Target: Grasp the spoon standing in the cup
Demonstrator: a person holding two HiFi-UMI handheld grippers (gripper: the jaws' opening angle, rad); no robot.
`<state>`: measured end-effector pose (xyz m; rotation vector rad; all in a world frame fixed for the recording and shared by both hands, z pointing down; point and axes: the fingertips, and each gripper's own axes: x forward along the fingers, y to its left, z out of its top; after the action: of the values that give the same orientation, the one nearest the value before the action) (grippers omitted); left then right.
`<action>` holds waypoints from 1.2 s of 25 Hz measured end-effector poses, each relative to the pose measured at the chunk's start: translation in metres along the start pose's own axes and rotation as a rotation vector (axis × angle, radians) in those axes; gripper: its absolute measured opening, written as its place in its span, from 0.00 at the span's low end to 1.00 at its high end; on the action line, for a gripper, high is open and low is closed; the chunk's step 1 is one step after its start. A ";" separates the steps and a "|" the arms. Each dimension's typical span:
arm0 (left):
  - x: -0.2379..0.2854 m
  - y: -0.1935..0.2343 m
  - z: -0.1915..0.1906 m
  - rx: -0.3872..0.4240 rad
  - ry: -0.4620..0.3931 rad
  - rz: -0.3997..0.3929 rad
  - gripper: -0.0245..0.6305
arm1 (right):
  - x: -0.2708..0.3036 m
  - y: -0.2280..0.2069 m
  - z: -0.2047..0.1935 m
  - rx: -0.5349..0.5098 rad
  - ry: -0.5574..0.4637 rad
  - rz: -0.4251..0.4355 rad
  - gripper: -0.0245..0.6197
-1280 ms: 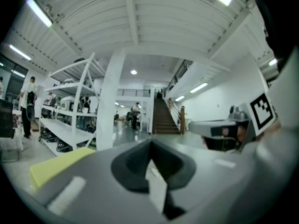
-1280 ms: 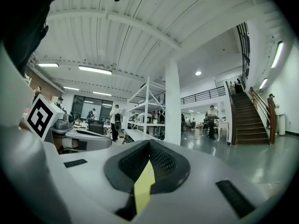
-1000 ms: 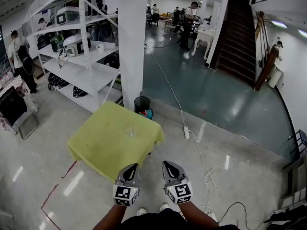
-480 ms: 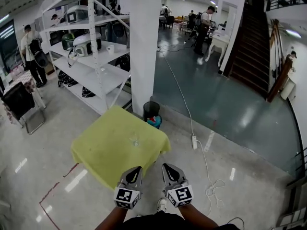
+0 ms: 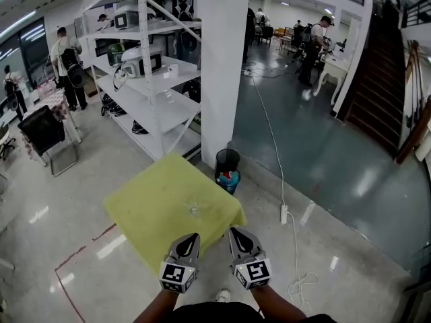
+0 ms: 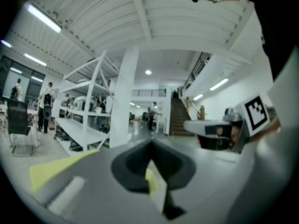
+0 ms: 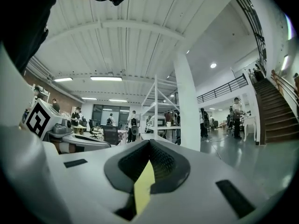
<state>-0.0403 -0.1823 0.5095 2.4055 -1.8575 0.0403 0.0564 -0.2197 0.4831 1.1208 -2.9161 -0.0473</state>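
Closest to me, the left claw [image 6: 150, 141] is closed. Its two dark pads meet at the tip with nothing between them, and only a sliver of yellow shows through the slot below. The right claw [image 7: 149, 142] is closed on nothing in the same way. In the head view both are held low, side by side and a little apart, tips pointing forward. Each carries a cube with a black-and-white square marker, the left cube [image 5: 174, 274] and the right cube [image 5: 253, 271]. Those patterns are the only print I can make out.

Just ahead of the tips is a table under a yellow cloth [image 5: 151, 210]. The cup [image 5: 194, 209], small and clear, stands on the cloth towards its right side, apart from both claws. The spoon in it is too small for me to make out.

Behind the table's far corner a black bin [image 5: 227, 160] stands on the floor, at the foot of a white pillar [image 5: 225, 66]. To the right a white power strip [image 5: 284, 214] lies on the floor, and its cable runs away across the room. Left of the pillar are white shelves [image 5: 151, 96] loaded with appliances. Any labels on them are too small to read. A black chair [image 5: 44, 132] stands further left, with people beyond it. A dark staircase [image 5: 380, 79] rises at the far right.
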 end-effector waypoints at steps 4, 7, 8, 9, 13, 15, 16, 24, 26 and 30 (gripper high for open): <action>0.014 0.003 -0.009 0.014 0.034 0.042 0.05 | 0.009 -0.022 -0.002 0.008 -0.018 0.015 0.05; 0.021 0.007 -0.010 0.005 0.041 0.077 0.05 | 0.017 -0.030 -0.006 0.023 -0.015 0.043 0.05; 0.022 0.009 -0.011 0.005 0.049 0.086 0.05 | 0.020 -0.031 -0.007 0.027 -0.010 0.052 0.05; 0.024 0.011 -0.012 0.005 0.055 0.092 0.05 | 0.024 -0.032 -0.008 0.031 -0.006 0.063 0.05; 0.035 0.025 -0.010 -0.011 0.043 0.116 0.05 | 0.047 -0.036 -0.014 0.033 0.002 0.091 0.05; 0.041 0.034 -0.011 -0.026 0.033 0.131 0.05 | 0.059 -0.039 -0.020 0.042 0.010 0.098 0.05; 0.044 0.039 -0.012 -0.029 0.032 0.135 0.05 | 0.064 -0.040 -0.022 0.047 0.011 0.101 0.05; 0.075 0.086 -0.017 -0.036 0.040 0.153 0.05 | 0.114 -0.043 -0.029 0.037 0.051 0.124 0.05; 0.085 0.098 -0.016 -0.013 0.048 0.150 0.05 | 0.130 -0.046 -0.029 0.020 0.056 0.124 0.05; 0.098 0.115 -0.011 0.010 0.059 0.136 0.05 | 0.151 -0.061 -0.029 0.006 0.027 0.067 0.05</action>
<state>-0.1259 -0.3040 0.5362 2.2542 -1.9954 0.1306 -0.0140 -0.3669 0.5109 1.0159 -2.9289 -0.0221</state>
